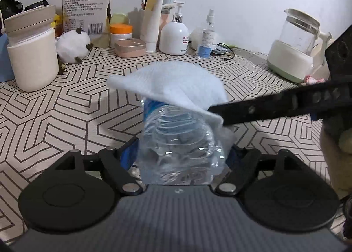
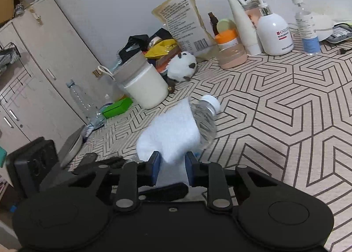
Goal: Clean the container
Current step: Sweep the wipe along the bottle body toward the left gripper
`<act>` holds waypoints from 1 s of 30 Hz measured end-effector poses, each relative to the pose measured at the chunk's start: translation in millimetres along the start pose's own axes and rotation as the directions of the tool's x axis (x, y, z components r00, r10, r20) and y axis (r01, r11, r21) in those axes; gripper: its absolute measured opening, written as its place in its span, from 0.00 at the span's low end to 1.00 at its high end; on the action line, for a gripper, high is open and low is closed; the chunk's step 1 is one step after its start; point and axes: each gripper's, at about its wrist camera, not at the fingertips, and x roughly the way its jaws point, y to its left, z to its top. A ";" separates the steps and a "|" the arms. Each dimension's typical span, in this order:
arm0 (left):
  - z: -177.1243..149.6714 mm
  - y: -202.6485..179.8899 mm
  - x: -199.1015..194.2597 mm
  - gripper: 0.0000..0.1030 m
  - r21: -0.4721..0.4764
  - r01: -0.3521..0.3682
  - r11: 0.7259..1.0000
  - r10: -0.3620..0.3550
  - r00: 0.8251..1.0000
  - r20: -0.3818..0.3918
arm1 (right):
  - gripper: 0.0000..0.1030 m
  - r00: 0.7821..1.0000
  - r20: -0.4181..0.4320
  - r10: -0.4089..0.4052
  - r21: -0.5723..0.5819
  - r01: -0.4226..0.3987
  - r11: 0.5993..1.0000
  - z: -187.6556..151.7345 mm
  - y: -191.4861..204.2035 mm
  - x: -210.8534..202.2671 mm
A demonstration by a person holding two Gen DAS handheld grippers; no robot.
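Left hand-held gripper [image 1: 182, 155] clamps bottle [image 1: 178, 150]; right [image 2: 171, 163] pinches cloth [image 2: 169, 135] above patterned table [image 2: 286, 119].

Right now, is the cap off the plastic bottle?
No. In the right wrist view the white cap sits on the neck of the plastic bottle, which pokes out past the white cloth.

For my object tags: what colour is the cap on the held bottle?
White. The bottle's cap shows best in the right wrist view.
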 end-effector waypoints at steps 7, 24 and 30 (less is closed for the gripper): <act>-0.3 10.6 0.1 0.75 -0.049 0.035 0.998 -0.035 0.999 0.006 | 0.29 0.996 -0.018 -0.086 -0.035 0.085 0.996 -2.4 2.9 13.1; -1.6 16.1 -1.4 0.66 -0.071 0.115 0.991 -0.113 0.993 0.029 | 0.14 0.985 0.032 0.167 0.133 -0.170 0.976 10.0 3.3 11.1; -1.9 16.0 -2.4 0.67 -0.064 0.143 0.988 -0.142 0.990 0.023 | 0.13 0.987 0.000 0.161 -0.005 -0.161 0.987 -2.3 38.6 3.8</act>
